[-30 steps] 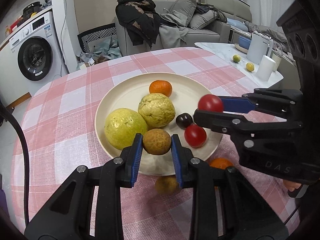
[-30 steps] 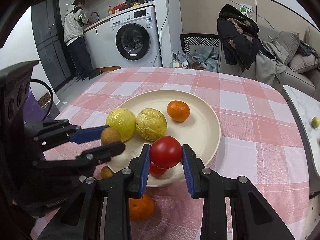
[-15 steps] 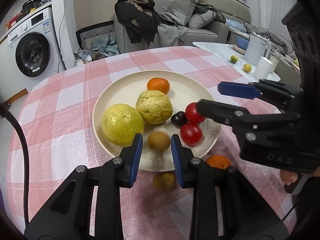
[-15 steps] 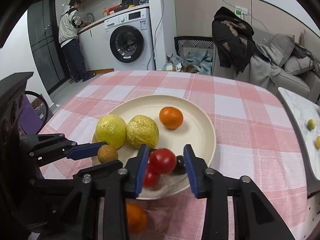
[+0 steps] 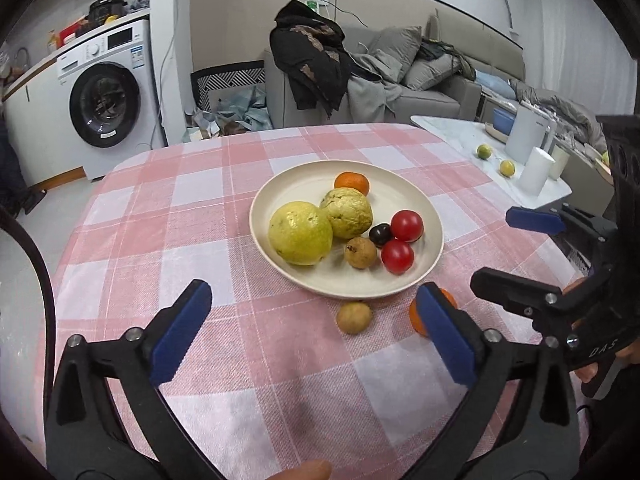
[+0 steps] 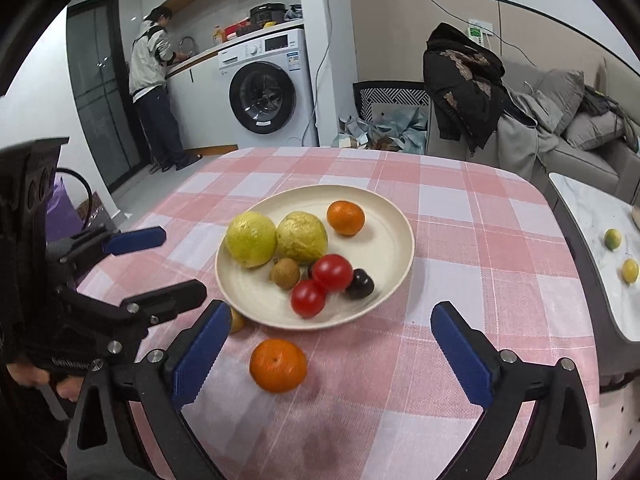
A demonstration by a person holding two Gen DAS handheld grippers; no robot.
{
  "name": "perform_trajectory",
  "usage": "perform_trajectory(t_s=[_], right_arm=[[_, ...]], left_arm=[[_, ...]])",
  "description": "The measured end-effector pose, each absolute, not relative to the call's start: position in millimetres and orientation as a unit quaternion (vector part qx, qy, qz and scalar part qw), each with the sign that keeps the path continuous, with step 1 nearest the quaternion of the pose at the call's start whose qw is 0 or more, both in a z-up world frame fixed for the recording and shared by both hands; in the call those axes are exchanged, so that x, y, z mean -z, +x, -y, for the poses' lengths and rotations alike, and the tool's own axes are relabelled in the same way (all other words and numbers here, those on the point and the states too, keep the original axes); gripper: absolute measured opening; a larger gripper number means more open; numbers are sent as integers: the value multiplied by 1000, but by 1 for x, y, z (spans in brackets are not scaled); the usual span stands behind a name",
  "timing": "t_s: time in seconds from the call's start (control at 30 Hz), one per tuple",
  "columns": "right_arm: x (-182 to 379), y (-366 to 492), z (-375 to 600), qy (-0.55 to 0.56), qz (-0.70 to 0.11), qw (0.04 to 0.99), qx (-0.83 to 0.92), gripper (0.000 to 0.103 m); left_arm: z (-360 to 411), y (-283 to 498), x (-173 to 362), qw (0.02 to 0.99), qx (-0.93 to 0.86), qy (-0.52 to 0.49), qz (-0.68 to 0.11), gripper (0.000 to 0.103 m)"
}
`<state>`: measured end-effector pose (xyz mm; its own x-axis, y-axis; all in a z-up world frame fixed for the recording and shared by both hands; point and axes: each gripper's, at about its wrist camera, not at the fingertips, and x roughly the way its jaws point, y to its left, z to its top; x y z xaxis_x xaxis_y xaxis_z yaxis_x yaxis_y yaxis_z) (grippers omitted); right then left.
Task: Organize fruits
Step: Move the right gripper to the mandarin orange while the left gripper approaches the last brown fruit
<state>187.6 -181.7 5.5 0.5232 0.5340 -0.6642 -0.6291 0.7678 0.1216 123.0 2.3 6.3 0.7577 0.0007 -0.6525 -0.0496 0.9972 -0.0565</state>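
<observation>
A cream plate (image 5: 304, 188) (image 6: 384, 248) on the pink checked cloth carries two yellow-green fruits, a mandarin (image 5: 351, 183), a dark plum (image 5: 380, 234), two tomatoes (image 5: 407, 225) (image 6: 332, 272) and a small brown fruit (image 5: 360, 253) (image 6: 285, 273). In front of the plate lie a second brown fruit (image 5: 354, 317) and a loose mandarin (image 6: 278, 365). My left gripper (image 5: 313, 286) (image 6: 184, 260) hovers near the plate's front edge, its jaws opening with nothing between them. My right gripper (image 6: 331, 306) (image 5: 491, 248) is opening too, empty, above the loose mandarin.
A white side table (image 5: 452, 132) at the right holds a kettle, cups and two limes. Beyond the table stand a sofa piled with clothes (image 5: 320, 56) and a washing machine (image 6: 264, 92). A person (image 6: 154, 80) stands at the counter, far left.
Both grippers let go and pulled back from the plate. The brown fruit and the red tomato now rest on the plate, and both pairs of jaws went from narrow to wide.
</observation>
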Motion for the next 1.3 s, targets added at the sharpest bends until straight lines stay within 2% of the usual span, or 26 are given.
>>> perform_trajectory(t_s=[0.2, 1.3], right_arm=[[-2, 176, 180, -75, -350, 870, -339, 103], [43, 175, 156, -147, -407, 840, -327, 103]], left_arm=[[-10, 106, -1, 937, -17, -47, -345, 102], [-3, 122, 32, 923, -21, -33, -382, 102]])
